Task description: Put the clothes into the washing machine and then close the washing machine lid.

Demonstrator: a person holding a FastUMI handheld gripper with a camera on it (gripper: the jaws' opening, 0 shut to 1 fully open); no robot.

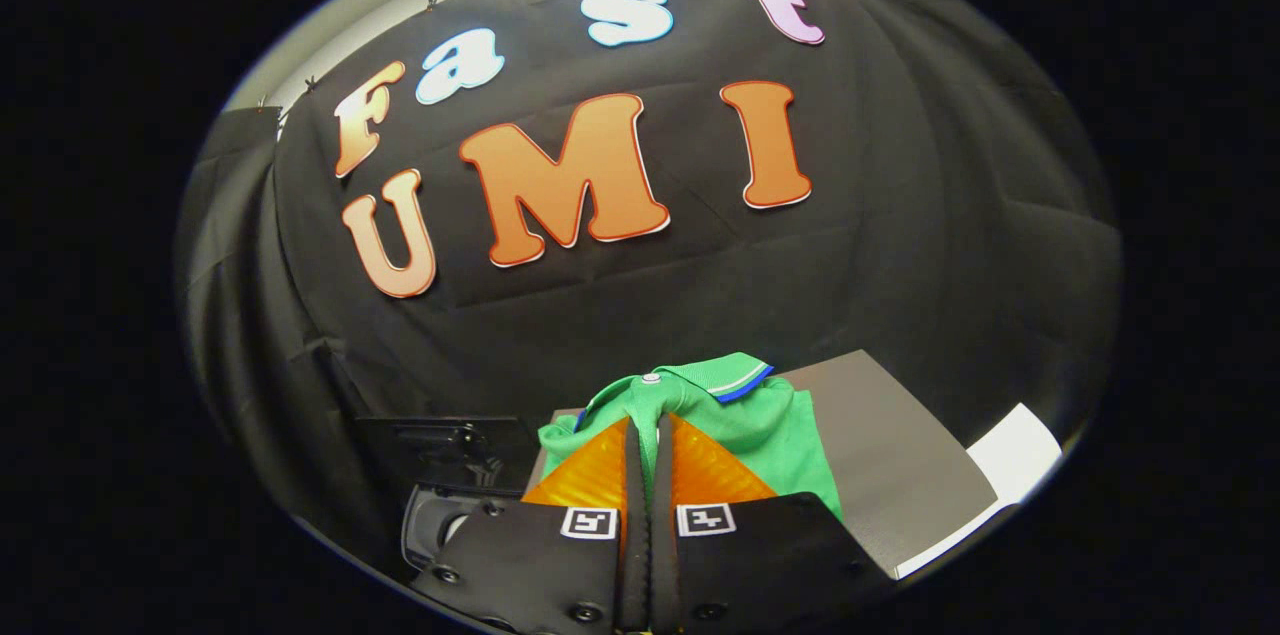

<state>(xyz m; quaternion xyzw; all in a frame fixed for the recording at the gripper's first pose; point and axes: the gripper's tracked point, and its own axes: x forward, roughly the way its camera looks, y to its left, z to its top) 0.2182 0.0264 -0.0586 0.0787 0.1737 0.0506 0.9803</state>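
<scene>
A green polo shirt (745, 420) with a blue-and-white trimmed collar and a white button is bunched up right at my fingertips. My gripper (648, 423) is shut on it: both fingers press together on a fold of the green cloth, and a thin strip of it shows between them. The rest of the shirt hangs to either side of the fingers and hides what lies directly beneath. A flat grey panel (890, 460), which may be part of the washing machine, lies just beyond the shirt on the right.
A white surface (1018, 450) adjoins the grey panel's far right side. A dark glossy object (450, 450) sits left of the fingers, its shape unclear. The booth's black cloth wall (900, 245) stands close behind everything.
</scene>
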